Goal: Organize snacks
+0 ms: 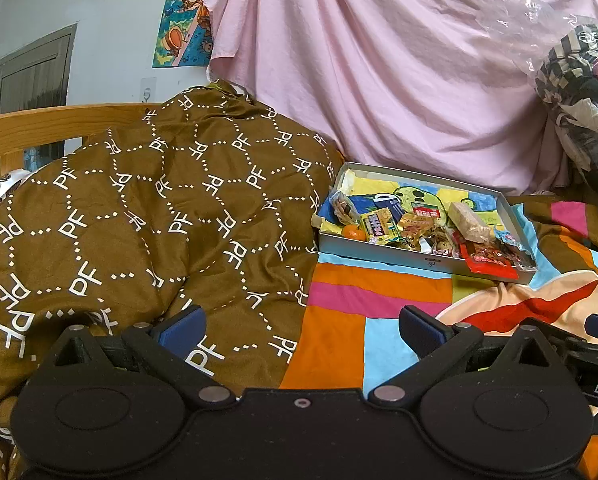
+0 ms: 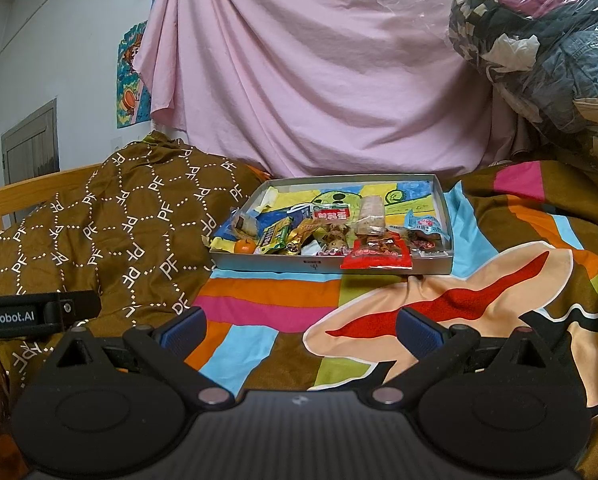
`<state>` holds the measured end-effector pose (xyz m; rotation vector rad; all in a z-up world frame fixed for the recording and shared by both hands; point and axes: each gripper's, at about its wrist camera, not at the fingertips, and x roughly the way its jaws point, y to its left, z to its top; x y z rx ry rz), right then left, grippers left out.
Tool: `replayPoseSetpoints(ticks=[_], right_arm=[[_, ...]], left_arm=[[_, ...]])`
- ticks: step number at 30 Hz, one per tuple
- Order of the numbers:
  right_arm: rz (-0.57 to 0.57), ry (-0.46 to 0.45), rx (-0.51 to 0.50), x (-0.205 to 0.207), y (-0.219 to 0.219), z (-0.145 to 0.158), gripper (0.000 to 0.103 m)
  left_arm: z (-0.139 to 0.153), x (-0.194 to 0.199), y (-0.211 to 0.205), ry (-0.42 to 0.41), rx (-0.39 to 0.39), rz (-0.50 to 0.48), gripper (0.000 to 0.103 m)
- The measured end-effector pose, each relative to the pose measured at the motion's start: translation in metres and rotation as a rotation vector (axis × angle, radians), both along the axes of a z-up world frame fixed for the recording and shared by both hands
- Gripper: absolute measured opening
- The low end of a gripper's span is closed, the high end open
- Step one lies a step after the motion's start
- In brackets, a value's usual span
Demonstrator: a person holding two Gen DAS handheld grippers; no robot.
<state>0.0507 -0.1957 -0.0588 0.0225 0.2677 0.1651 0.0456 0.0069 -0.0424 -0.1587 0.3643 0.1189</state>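
Snacks sit heaped in the tray on the bed; both our grippers hang back with fingers apart and nothing between them.

We hold the left gripper [image 1: 299, 328] and right gripper [image 2: 301, 330] low over the sheet [image 2: 259, 320], short of the tray [image 2: 379, 266], likely so both cameras take in the whole pile. The snacks [image 2: 331, 232] crowd the tray's near half: an orange [image 2: 245, 246] by the left corner, a red packet [image 2: 377, 258] hanging over the front wall, a pale bar [image 2: 371, 210] propped on the others. This fits either a finished gathering or a heap awaiting sorting. Packet print is too small to read. The brown quilt [image 1: 139, 220] repeats "PF"; the left gripper's side reads "enRobot.AI".
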Motion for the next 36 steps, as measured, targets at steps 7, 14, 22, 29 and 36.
replayPoseSetpoints(ticks=[7,14,22,29,36], right_arm=[[0.003,0.002,-0.002,0.0001,0.0006,-0.0014,0.103],[0.003,0.004,-0.003,-0.0002,0.0008,-0.0016,0.103],[0.005,0.005,-0.004,-0.0001,0.0008,-0.0019,0.103],[0.005,0.007,-0.005,0.0004,0.0014,-0.0018,0.103],[0.007,0.009,-0.006,-0.0001,0.0016,-0.0031,0.103]], left_arm=[[-0.0004,-0.0006,0.0001,0.001,-0.002,0.002,0.102],[-0.0001,-0.0006,0.0003,0.001,-0.003,0.001,0.102],[0.0002,-0.0004,0.0002,0.002,-0.003,0.001,0.102],[-0.0033,-0.0025,0.0019,0.005,-0.008,0.006,0.102],[-0.002,-0.0031,0.0005,0.005,-0.01,0.009,0.102]])
